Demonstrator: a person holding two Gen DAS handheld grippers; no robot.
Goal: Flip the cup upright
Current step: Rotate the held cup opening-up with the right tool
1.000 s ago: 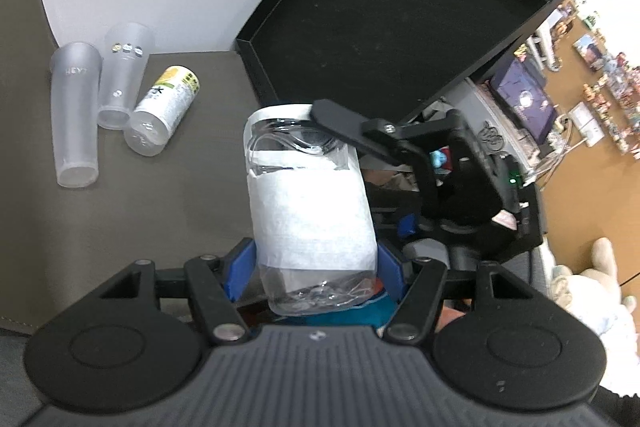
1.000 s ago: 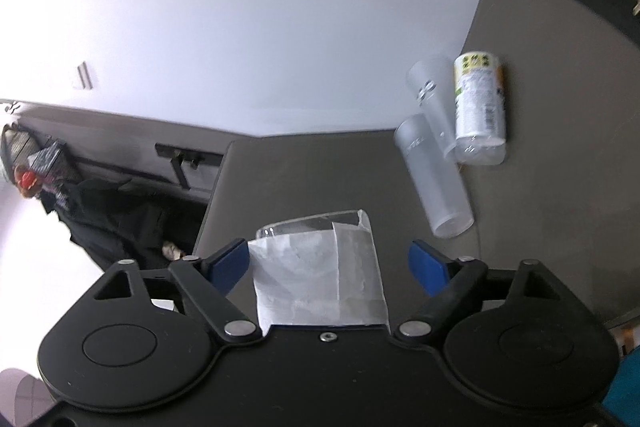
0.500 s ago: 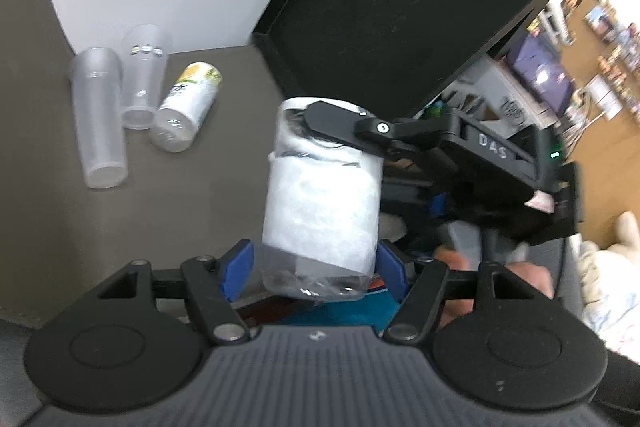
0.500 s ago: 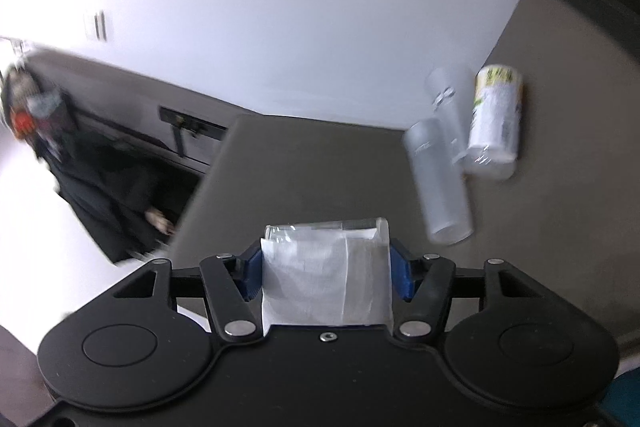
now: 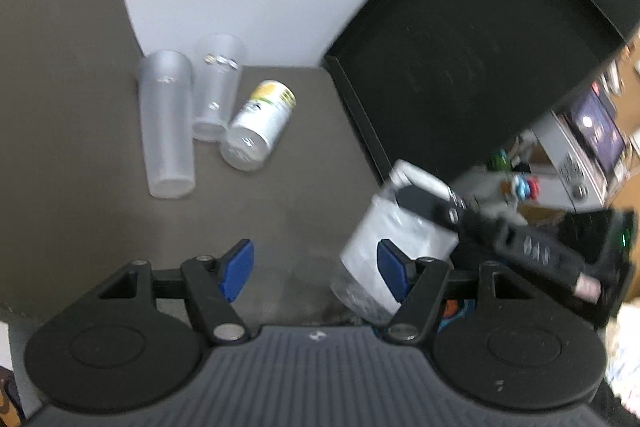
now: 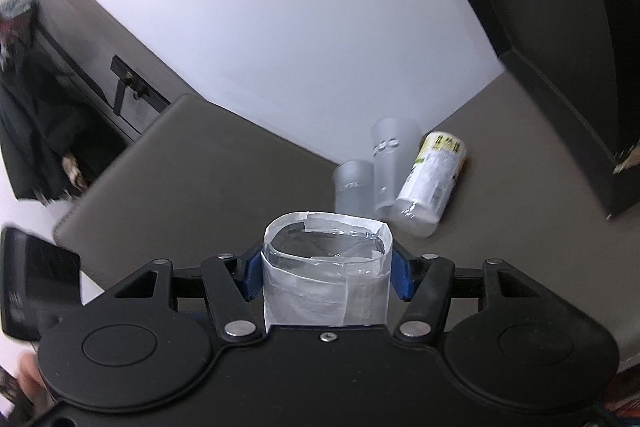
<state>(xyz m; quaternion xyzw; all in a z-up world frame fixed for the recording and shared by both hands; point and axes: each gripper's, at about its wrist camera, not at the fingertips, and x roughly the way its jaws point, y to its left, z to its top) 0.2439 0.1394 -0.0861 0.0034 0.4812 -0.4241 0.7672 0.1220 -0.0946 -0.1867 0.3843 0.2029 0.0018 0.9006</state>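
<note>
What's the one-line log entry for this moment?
right tongs: shut on cup, mouth up | left tongs: open, empty | three other cups lying on table

Very little lettering can be made out. The frosted tumbler (image 6: 354, 187) lying on the desk (image 6: 208, 163) carries a short embossed word across its side in the right wrist view, but the letters are too faint to spell. The can (image 6: 434, 183) beside it has a yellow and white label with a few dark characters near its top edge and fine print down its side; none of it can be read. In the left wrist view the same can (image 5: 260, 127) is blurred. The right hand-held gripper's body (image 5: 536, 251) shows a row of pale marks there, smeared by motion and unreadable.
</note>
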